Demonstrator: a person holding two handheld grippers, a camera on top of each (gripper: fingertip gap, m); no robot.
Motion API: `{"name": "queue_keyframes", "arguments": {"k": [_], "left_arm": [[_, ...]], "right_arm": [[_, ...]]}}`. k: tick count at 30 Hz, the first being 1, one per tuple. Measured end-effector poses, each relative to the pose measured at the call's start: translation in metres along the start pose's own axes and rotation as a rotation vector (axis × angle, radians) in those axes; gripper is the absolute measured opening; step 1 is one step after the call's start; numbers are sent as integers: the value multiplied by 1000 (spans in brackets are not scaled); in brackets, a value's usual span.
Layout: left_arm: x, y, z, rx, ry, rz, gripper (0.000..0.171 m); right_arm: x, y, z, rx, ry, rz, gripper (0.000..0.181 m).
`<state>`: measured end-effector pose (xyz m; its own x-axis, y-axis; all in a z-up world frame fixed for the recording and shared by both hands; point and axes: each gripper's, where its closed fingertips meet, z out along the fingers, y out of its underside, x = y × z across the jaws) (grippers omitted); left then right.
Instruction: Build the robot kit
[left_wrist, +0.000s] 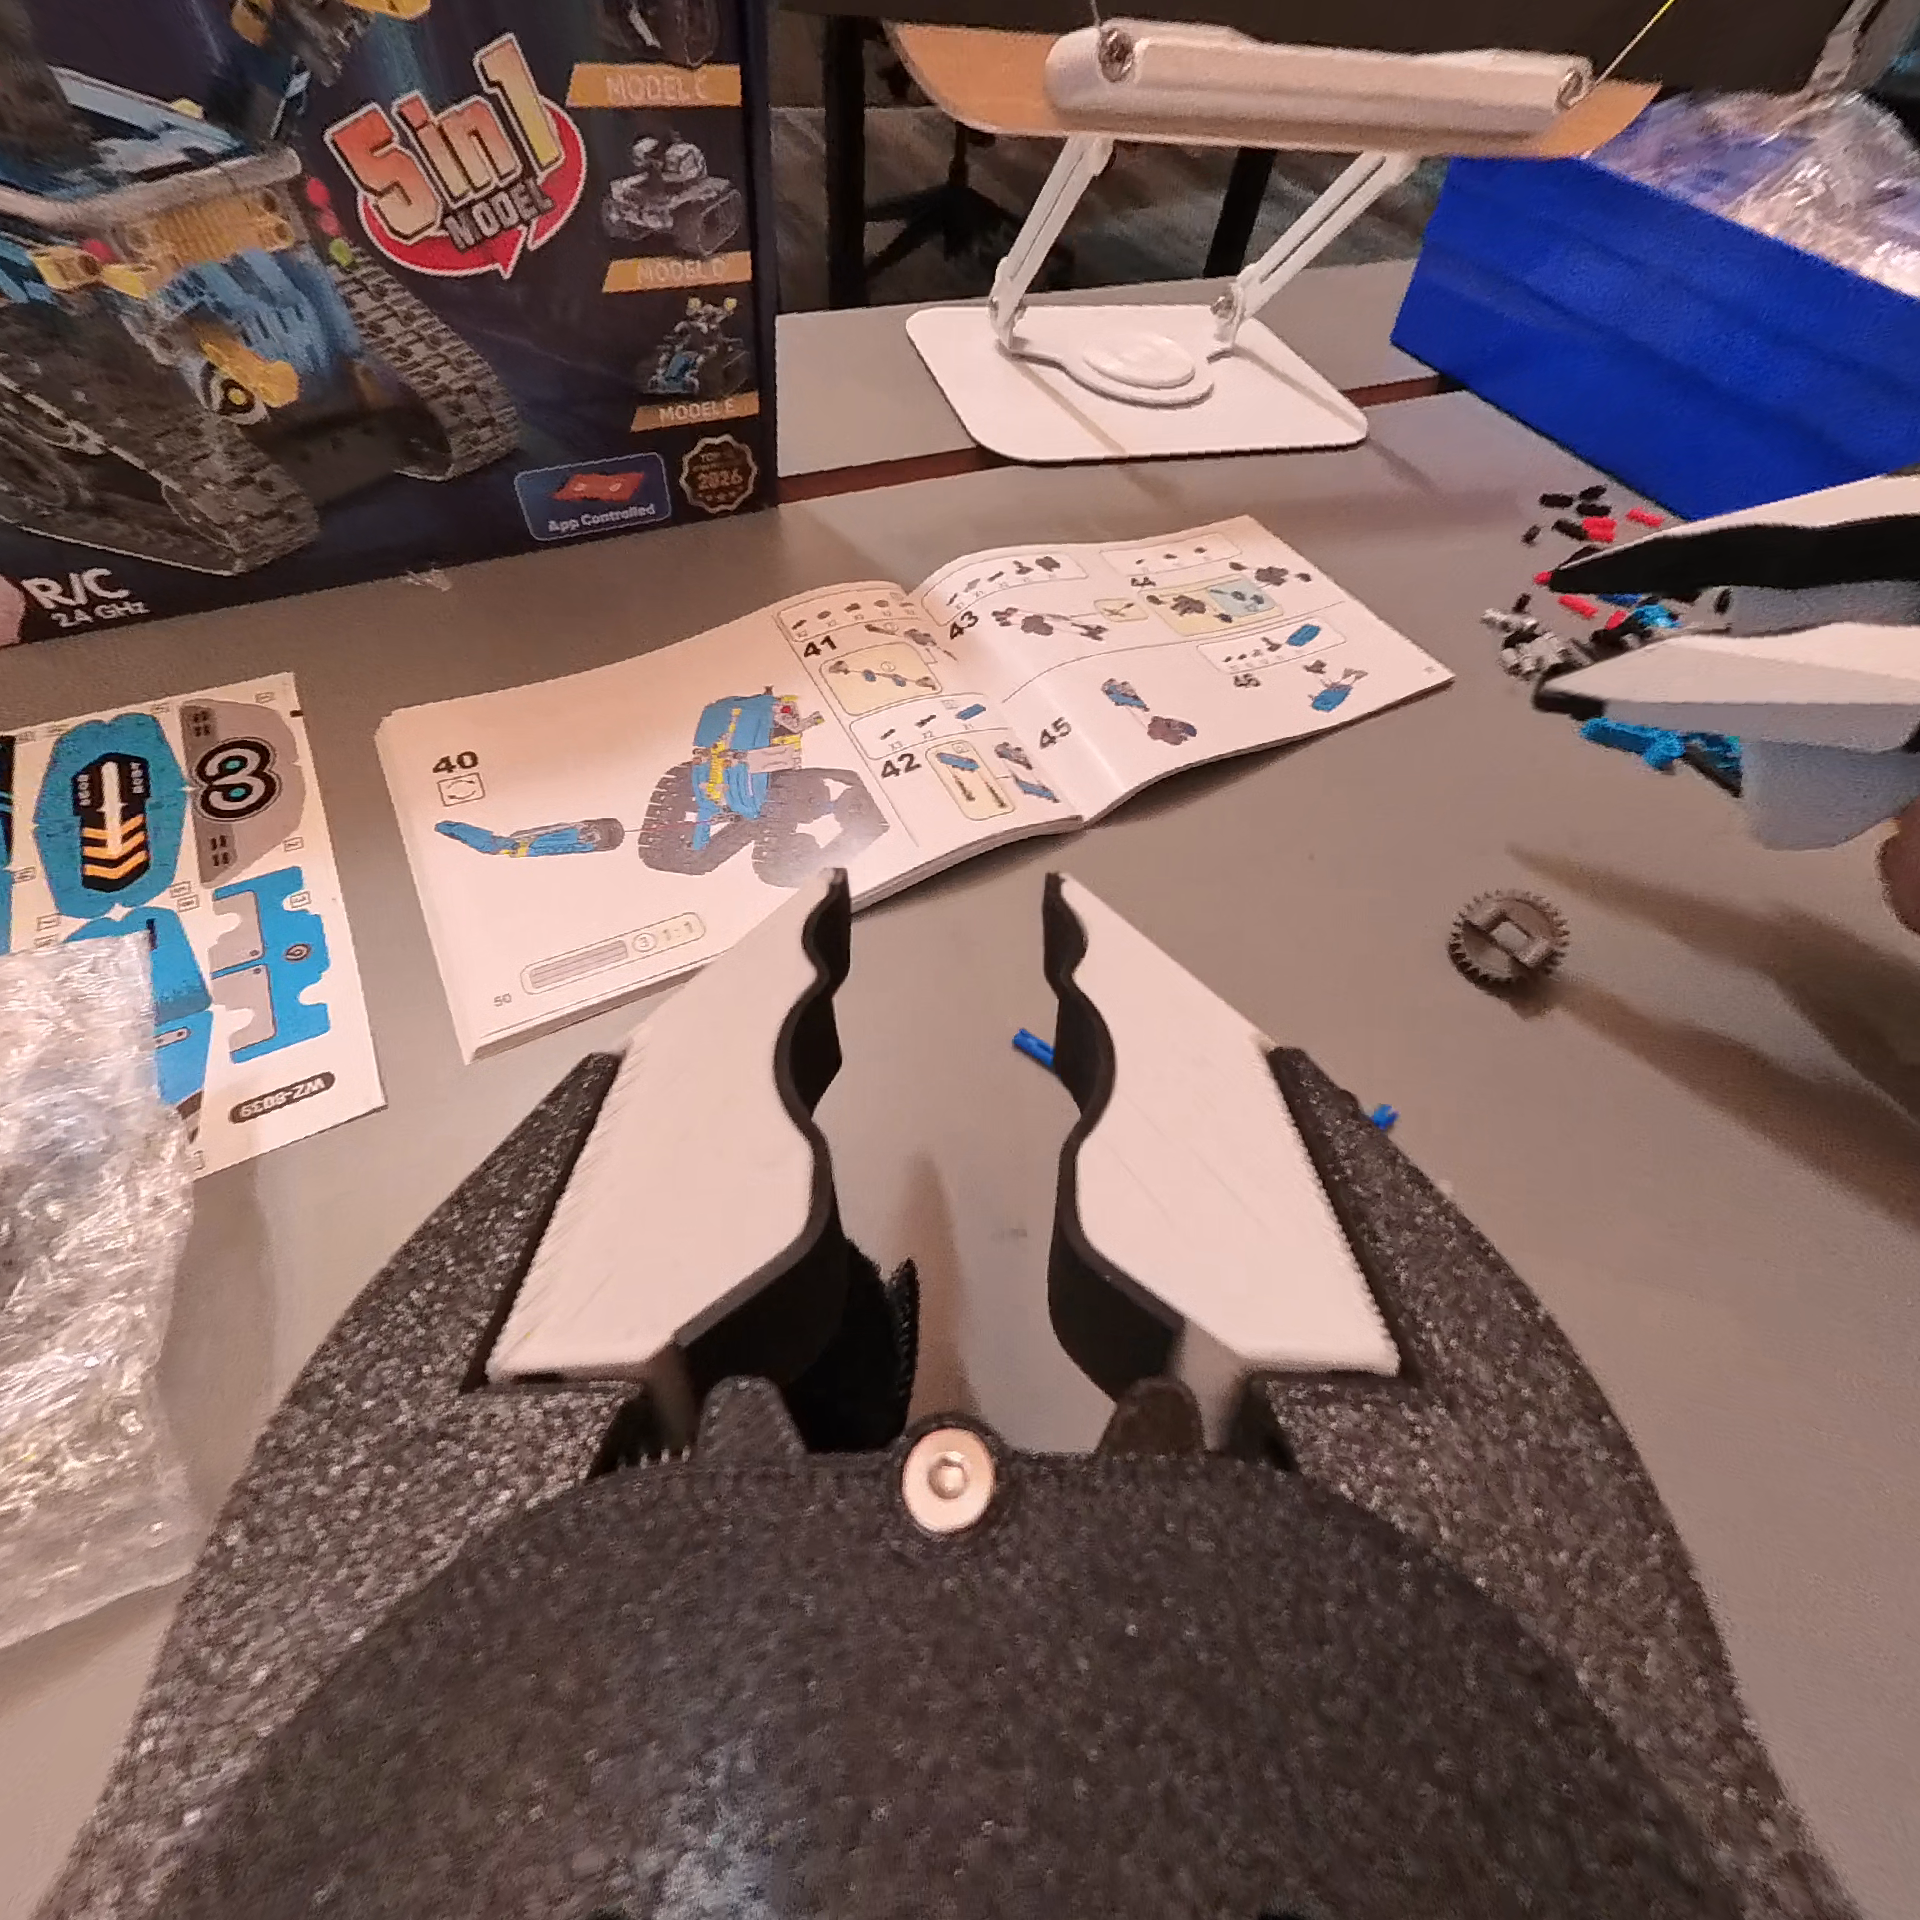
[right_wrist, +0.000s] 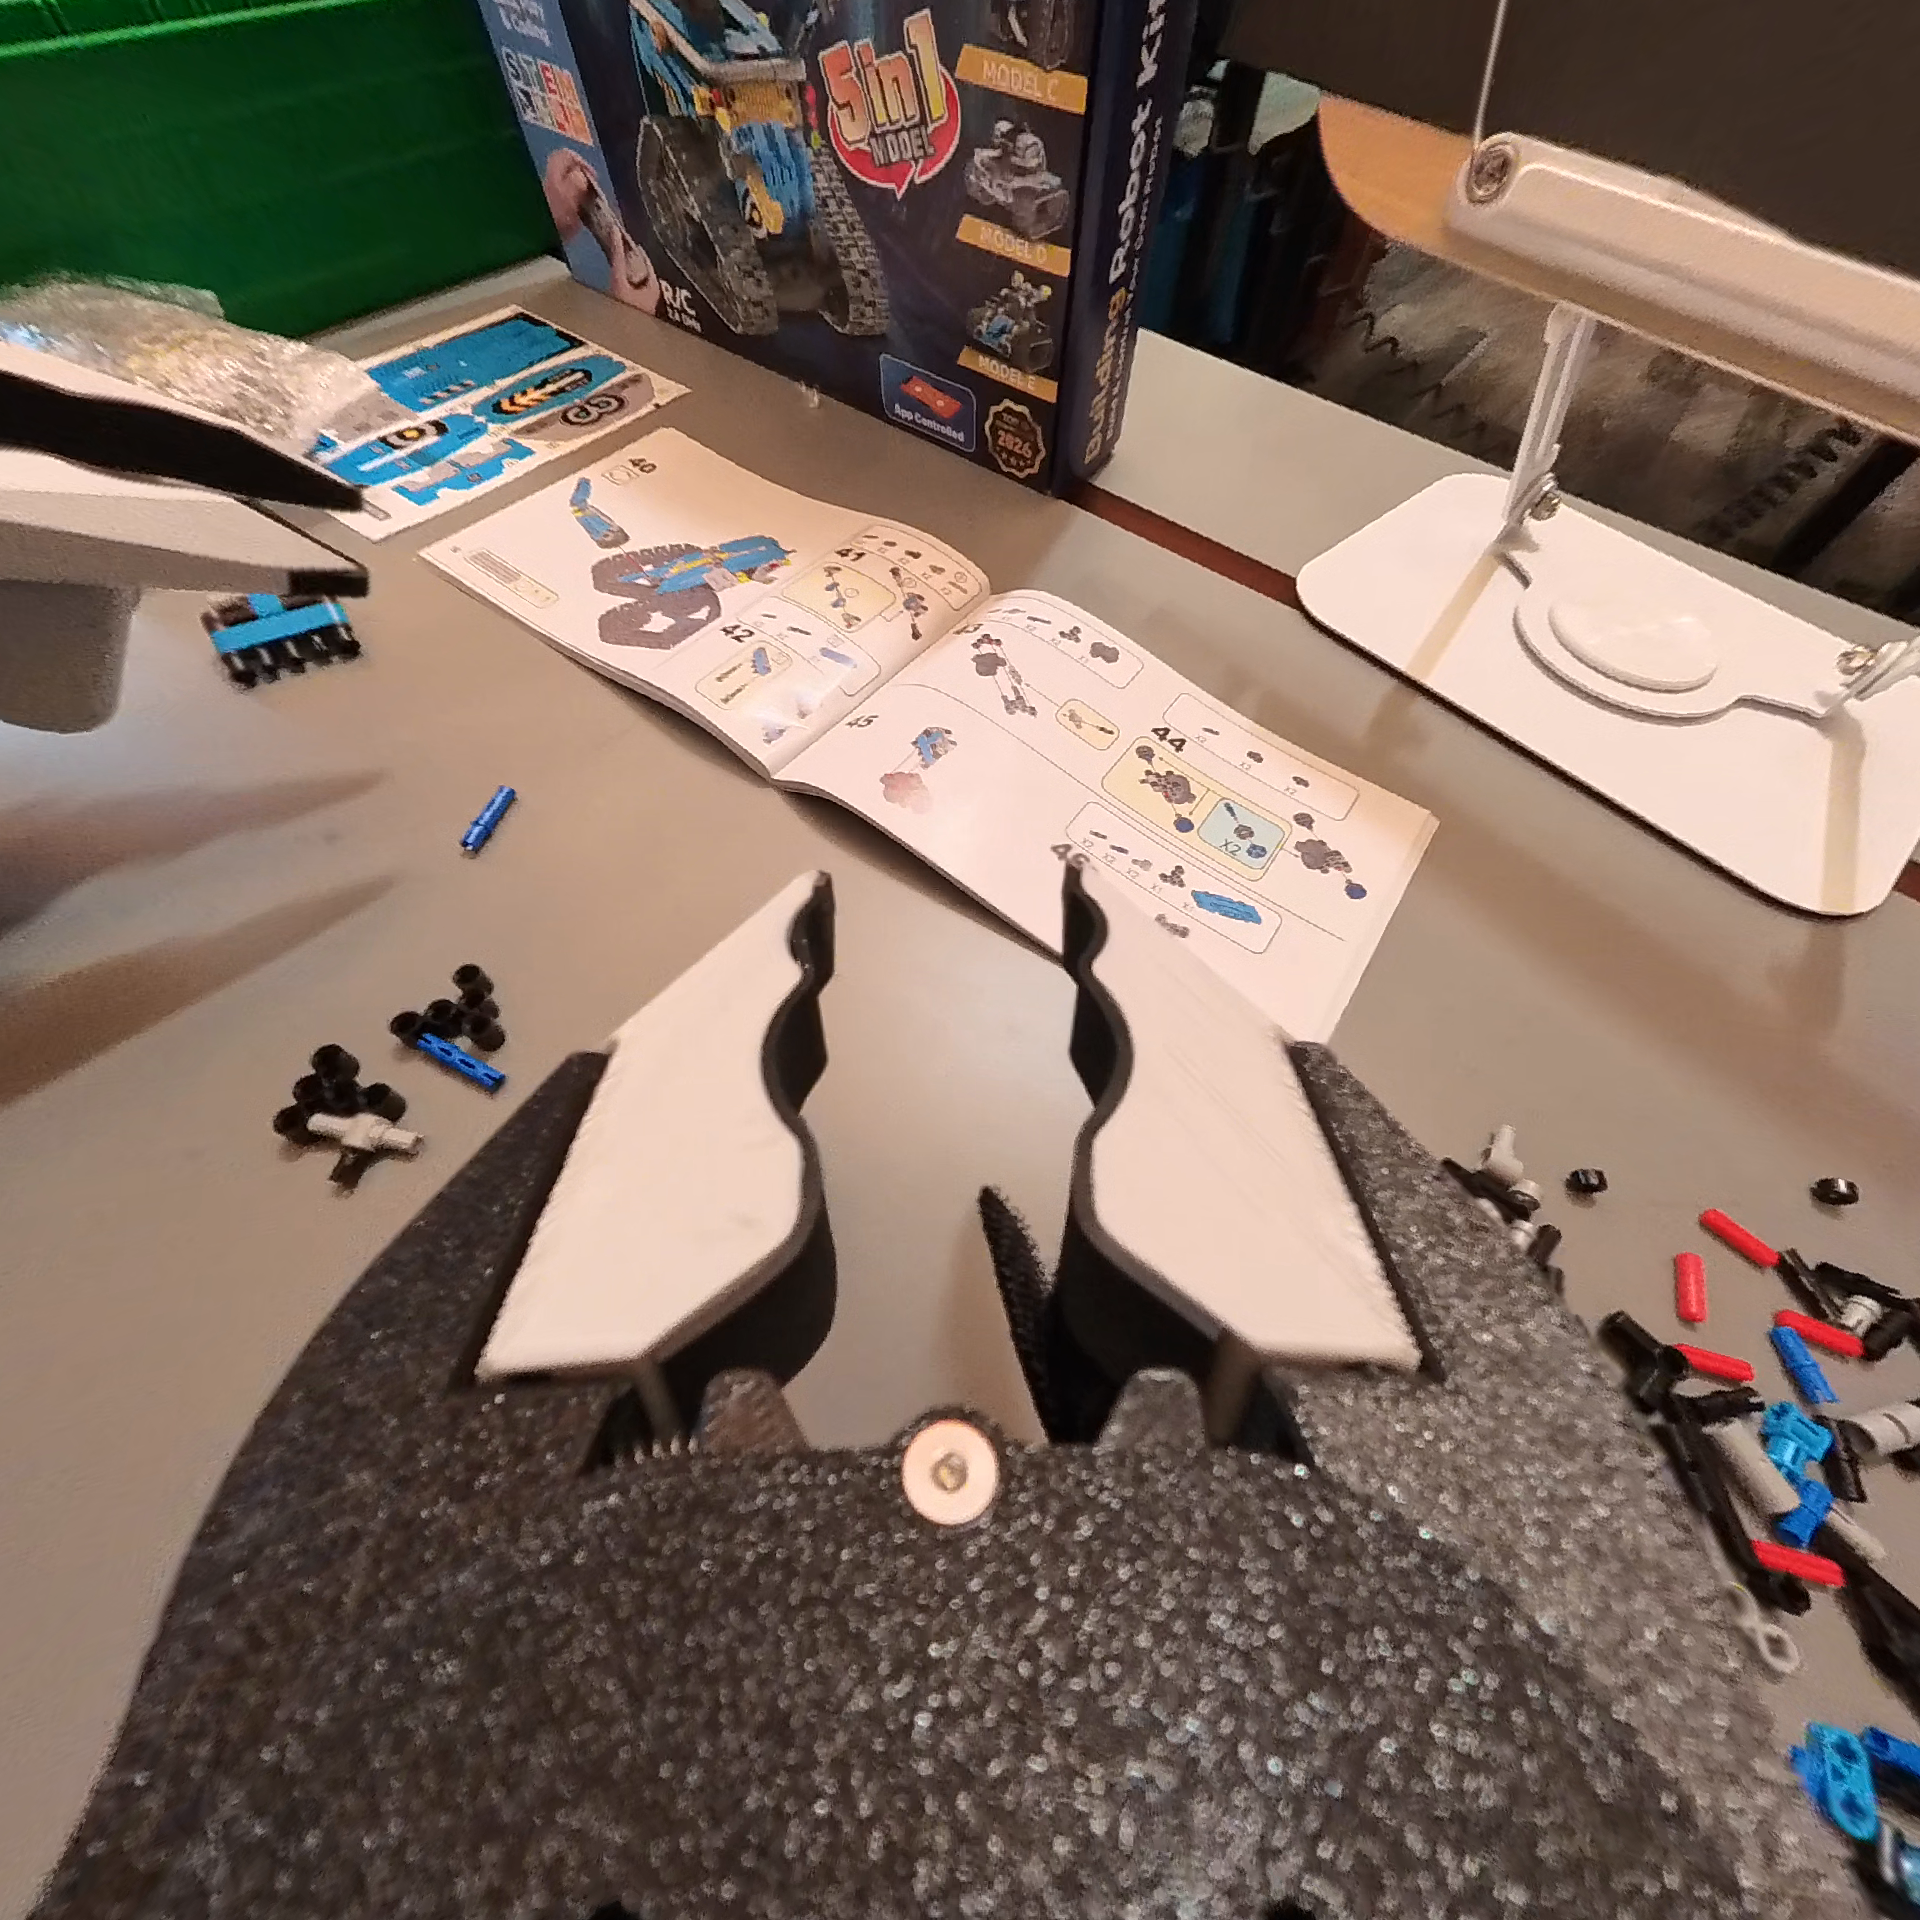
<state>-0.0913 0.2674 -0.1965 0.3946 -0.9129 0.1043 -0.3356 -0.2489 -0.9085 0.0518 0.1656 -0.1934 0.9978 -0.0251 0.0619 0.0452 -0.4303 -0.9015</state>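
- The left gripper (left_wrist: 945, 894) hangs over bare grey table (left_wrist: 1299, 1195), fingers spread wide with nothing between them; a small blue pin (left_wrist: 1031, 1042) lies just beside its right finger, partly hidden
- An open instruction booklet (left_wrist: 883, 758) lies just past those fingertips, printed with step numbers and build drawings
- A sticker sheet (left_wrist: 208, 894) and a crinkled clear bag (left_wrist: 73, 1247) sit off to its left
- A dark blue toy kit box (right_wrist: 862, 229) stands at the back, covered in printed lettering and a tracked-vehicle picture
- The right gripper (right_wrist: 945, 894) is also spread wide and empty, over the table near the booklet's edge
- Black connector clusters (right_wrist: 416, 1060) lie to its left, a scatter of red, blue and black pins (right_wrist: 1766, 1382) to its right
- A grey gear (left_wrist: 1507, 940) rests apart
- A white stand (right_wrist: 1621, 675) sits beyond
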Motion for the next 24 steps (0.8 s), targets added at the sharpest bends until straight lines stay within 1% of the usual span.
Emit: {"name": "queue_keyframes", "arguments": {"k": [3, 5, 8, 10, 13, 18, 24], "left_arm": [[-15, 4, 2, -19, -73, 14, 37], [-29, 10, 3, -51, -115, -22, 37], [-30, 13, 3, -54, -62, -129, 37], [-27, 10, 3, -42, -13, -189, 37], [-25, 6, 1, -21, 13, -220, 37], [-28, 8, -1, -24, 26, -260, 37], [-30, 6, -2, -2, 76, -367, 37]], "right_arm": [[10, 12, 5, -54, 28, 1, 42], [21, 23, 8, -96, 48, 28, 42], [27, 31, 13, -115, 12, 135, 42], [29, 32, 17, -117, -5, 172, 43], [30, 30, 21, -105, -16, 213, 46], [25, 48, 30, -176, -22, 195, 47], [25, 47, 31, -167, -31, 208, 45]]}}
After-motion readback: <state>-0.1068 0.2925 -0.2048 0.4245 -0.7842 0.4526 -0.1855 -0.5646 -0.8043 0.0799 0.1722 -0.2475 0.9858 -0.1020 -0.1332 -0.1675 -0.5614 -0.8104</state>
